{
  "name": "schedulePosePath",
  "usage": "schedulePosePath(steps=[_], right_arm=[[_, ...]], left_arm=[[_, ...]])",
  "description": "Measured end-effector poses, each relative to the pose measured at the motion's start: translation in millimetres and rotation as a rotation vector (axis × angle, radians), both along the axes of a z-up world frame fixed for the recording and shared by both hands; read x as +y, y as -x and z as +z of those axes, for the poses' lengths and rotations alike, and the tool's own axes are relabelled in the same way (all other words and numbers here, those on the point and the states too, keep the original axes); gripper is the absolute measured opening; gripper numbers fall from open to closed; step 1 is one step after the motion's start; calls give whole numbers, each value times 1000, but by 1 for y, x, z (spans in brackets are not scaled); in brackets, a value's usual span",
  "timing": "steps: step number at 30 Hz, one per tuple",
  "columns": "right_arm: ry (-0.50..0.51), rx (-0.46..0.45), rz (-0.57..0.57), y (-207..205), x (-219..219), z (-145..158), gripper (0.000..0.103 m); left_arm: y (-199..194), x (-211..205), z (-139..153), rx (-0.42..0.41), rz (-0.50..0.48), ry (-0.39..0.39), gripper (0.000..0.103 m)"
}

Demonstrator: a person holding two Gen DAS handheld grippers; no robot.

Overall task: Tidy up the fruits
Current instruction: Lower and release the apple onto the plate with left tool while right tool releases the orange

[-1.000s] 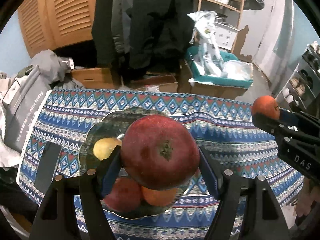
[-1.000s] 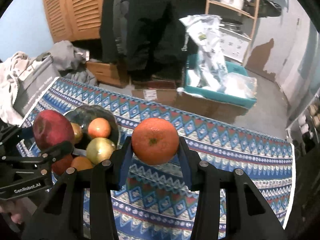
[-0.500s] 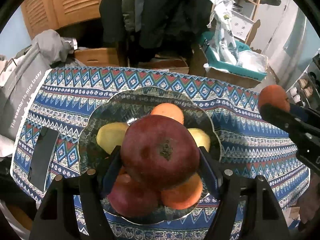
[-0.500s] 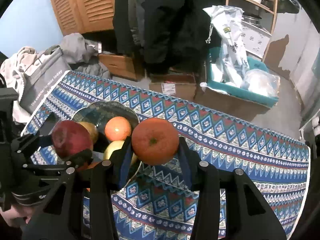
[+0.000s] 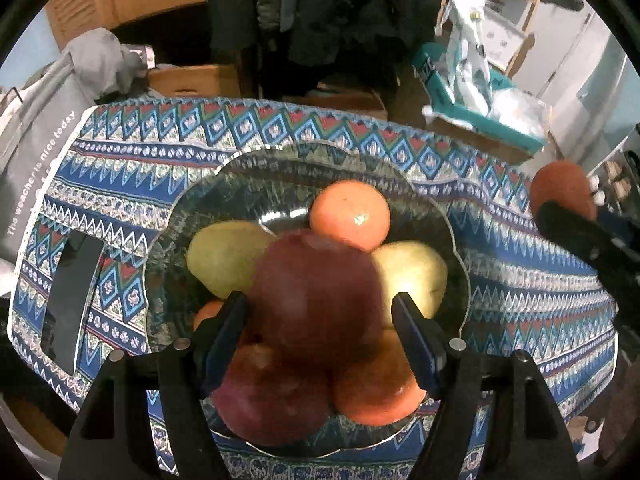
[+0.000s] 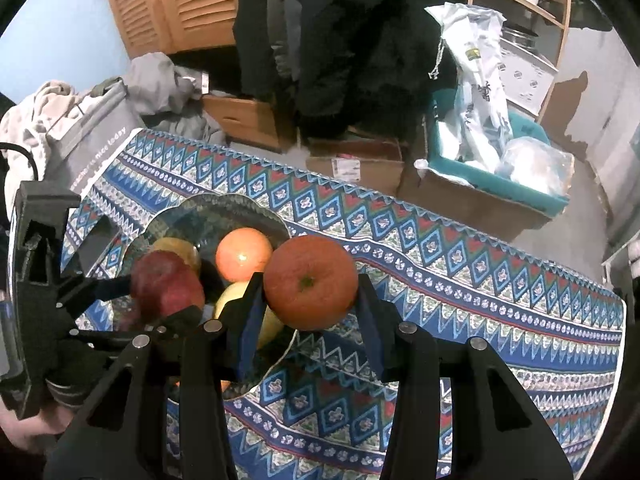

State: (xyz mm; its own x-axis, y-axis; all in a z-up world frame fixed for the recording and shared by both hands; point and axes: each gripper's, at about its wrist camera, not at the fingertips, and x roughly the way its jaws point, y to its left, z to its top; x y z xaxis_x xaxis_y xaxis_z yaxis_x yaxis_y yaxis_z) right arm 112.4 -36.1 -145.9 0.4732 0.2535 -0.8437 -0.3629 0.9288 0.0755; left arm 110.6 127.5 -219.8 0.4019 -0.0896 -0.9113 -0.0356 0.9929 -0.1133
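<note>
Left gripper (image 5: 320,322) spread, blurred apple (image 5: 316,292) loose between the pads, over the bowl (image 5: 200,208) of fruit on the bench (image 5: 520,280). Right gripper (image 6: 310,300) clamped on an orange (image 6: 310,282), just right of the bowl (image 6: 224,204), above its rim.

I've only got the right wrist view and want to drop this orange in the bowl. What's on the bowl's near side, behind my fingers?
Observer: A lower red apple and a front orange lie side by side at the near rim of the bowl.
Operator: The dark thing left of the bowl?
Observer: A flat dark slab, phone-like, on the cloth, apart from the rim.
Operator: Is the left gripper gripping?
Observer: Cannot tell; its blurred apple sits over the pile's middle.
</note>
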Motion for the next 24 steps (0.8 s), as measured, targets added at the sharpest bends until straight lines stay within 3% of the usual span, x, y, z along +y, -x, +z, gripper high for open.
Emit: schedulePosePath(steps=[3,13,21,24], right_arm=[[-2,3,4,-1,3,-1,43],[-4,14,48,-8,23,-6,43],[-32,54,86,-18,48,-17,43],[-46,67,104,-22,61,-20,43]], left_arm=[[0,1,2,1,-8,13,83],[16,18,23,-38,30,36,83],[22,51,30,-63,123,16,85],[24,60,31,-74,139,-24,85]])
